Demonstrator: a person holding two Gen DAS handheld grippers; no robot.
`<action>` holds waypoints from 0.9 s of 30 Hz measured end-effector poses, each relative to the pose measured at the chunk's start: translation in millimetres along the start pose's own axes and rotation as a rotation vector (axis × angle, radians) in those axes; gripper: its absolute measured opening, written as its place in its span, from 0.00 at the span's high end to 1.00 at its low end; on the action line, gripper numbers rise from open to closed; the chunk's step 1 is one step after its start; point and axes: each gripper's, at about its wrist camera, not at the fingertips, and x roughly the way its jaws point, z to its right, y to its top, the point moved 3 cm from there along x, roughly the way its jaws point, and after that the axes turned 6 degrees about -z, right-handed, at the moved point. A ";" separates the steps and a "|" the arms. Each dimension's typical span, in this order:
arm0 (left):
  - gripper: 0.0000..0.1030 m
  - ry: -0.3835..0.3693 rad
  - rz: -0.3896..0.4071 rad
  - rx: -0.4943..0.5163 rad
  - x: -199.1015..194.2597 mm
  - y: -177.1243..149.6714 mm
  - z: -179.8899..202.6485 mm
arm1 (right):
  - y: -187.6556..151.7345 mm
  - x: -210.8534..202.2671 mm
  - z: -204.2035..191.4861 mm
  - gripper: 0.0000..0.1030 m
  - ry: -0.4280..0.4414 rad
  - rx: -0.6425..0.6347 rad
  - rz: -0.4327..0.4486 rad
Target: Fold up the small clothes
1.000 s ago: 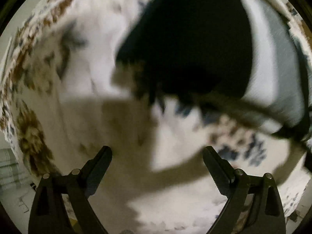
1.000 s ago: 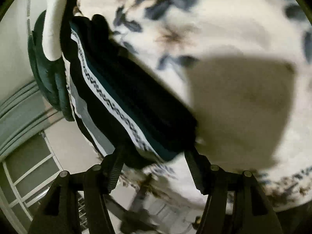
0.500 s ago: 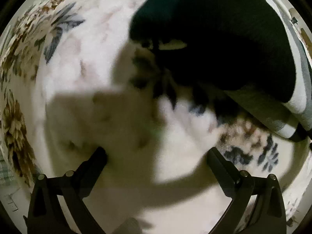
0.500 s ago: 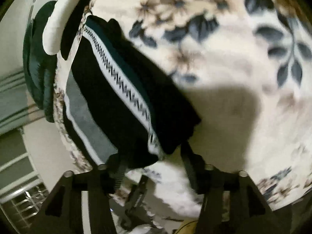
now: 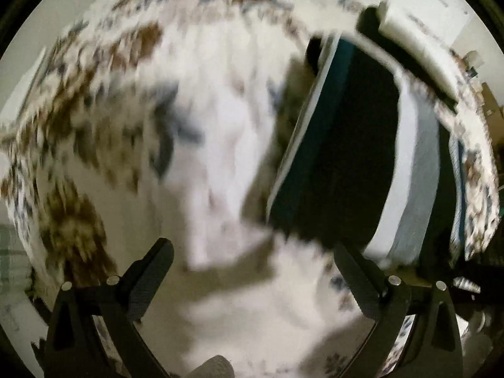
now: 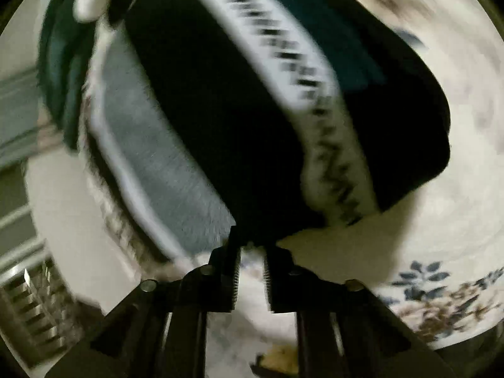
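A dark knit garment (image 6: 252, 110) with black, teal, grey and white bands and a zigzag stripe lies on a white floral blanket (image 6: 456, 220). My right gripper (image 6: 252, 249) has its jaws nearly together at the garment's near edge; the blur hides whether cloth sits between them. In the left wrist view the same garment (image 5: 346, 157) lies to the right. My left gripper (image 5: 252, 258) is open and empty over the blanket (image 5: 204, 126), to the left of the garment's near corner.
A white and black item (image 5: 415, 60) and a dark green quilted item (image 6: 60, 63) lie beyond the garment at the blanket's far edge. A pale wall (image 6: 63, 220) and a slatted rack (image 6: 31, 299) are off the blanket's left side.
My right gripper's jaws have closed from wide open to nearly together at the garment's near edge. My left gripper has swung away, so the garment now sits further right in its view.
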 end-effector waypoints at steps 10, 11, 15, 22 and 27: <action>0.00 -0.090 0.044 0.127 30.5 139.5 51.2 | 108.9 -95.5 -37.0 0.39 -0.103 -0.074 0.274; 0.00 -0.117 0.022 0.119 39.7 145.6 55.8 | 120.6 -95.6 -40.5 0.39 -0.112 -0.076 0.286; 0.01 -0.213 -0.084 0.088 69.5 171.2 70.3 | 179.7 -97.2 -32.9 0.39 -0.139 -0.097 0.299; 0.08 -0.172 -0.044 0.164 67.5 181.7 94.3 | 216.3 -71.2 -38.1 0.39 -0.156 -0.126 0.229; 0.13 -0.151 -0.034 0.202 68.5 183.6 101.6 | 218.8 -61.1 -45.2 0.39 -0.180 -0.151 0.211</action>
